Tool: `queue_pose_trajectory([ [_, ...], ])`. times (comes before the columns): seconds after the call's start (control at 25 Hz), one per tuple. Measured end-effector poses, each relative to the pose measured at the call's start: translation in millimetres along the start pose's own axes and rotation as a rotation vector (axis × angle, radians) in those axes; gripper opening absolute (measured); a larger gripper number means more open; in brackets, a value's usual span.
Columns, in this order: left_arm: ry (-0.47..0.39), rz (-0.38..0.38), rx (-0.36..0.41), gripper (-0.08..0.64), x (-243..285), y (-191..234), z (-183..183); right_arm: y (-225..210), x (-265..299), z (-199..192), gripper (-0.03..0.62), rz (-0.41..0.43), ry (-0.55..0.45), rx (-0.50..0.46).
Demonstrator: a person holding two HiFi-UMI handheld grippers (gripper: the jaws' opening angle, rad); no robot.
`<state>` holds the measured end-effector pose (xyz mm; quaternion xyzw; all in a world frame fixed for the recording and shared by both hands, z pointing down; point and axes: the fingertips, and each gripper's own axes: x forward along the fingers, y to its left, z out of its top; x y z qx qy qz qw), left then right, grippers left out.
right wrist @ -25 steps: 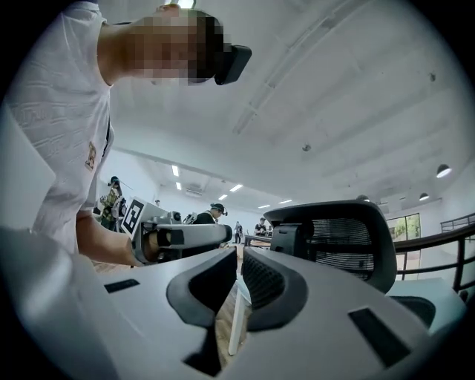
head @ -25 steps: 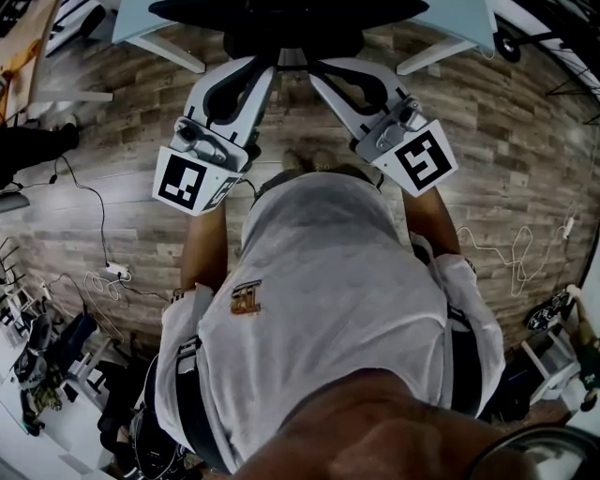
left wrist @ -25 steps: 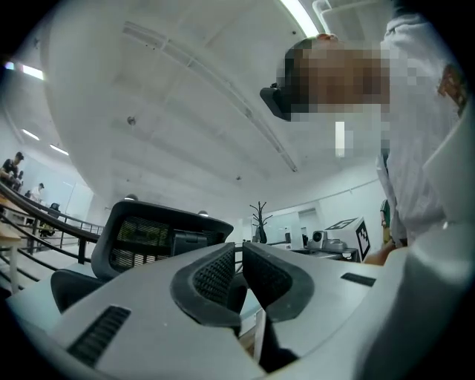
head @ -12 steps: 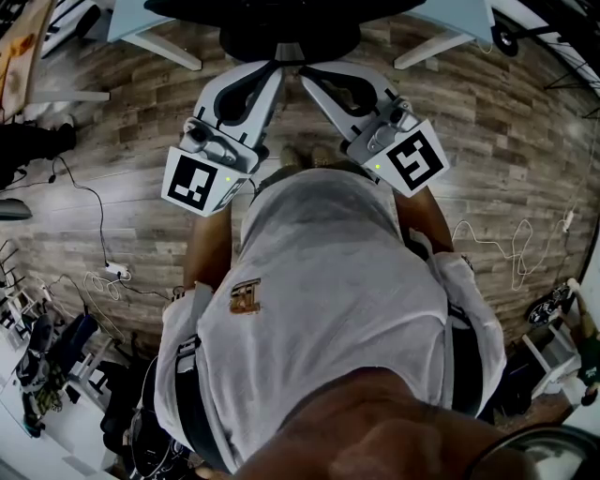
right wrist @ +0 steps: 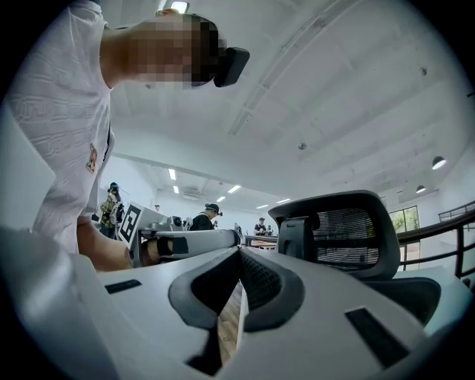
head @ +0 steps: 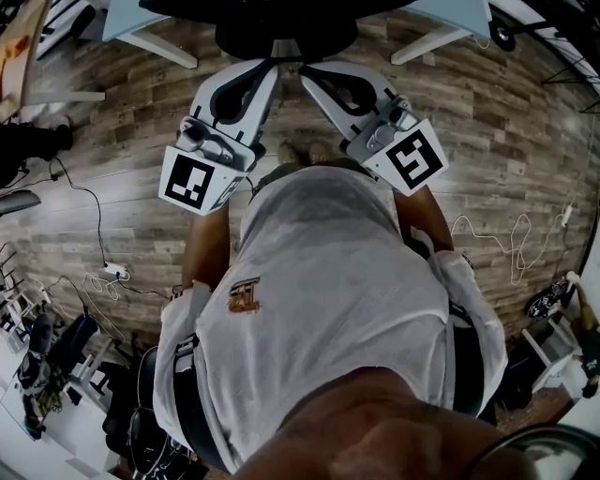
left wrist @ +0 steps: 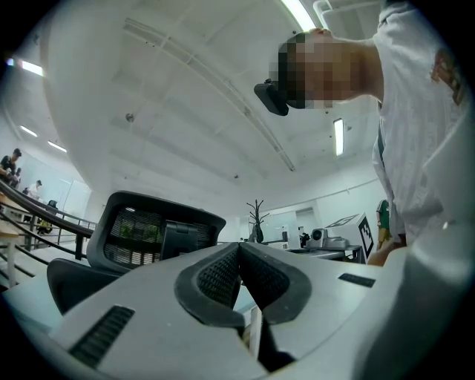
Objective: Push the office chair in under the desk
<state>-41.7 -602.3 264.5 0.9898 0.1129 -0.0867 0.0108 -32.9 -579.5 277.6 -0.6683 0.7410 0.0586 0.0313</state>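
Wood-plank floor (head: 506,141). Black cable (head: 94,202), white adapter (head: 116,271) lying left of chair (head: 281,33); loose white cable (head: 511,246) right; desk legs (head: 161,49) standing either side.

Left hand-held gripper (left wrist: 239,248), right one (right wrist: 239,254): closed.

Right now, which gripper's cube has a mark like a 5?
The right gripper: its cube shows a 5-like squiggle. The left gripper has a cube with a blockier mark.

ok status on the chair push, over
Left gripper, right gripper shut, empty. Office chair just ahead at desk. Floor cables off to the sides.
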Motion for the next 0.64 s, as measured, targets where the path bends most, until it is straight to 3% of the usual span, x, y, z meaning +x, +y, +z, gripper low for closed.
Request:
queue_pose_trajectory([
  [0.64, 0.016, -0.014, 0.006, 0.018, 4.5, 2.9, -4.4, -5.9, 1.3, -0.1, 0.034, 0.013, 0.008, -0.006],
])
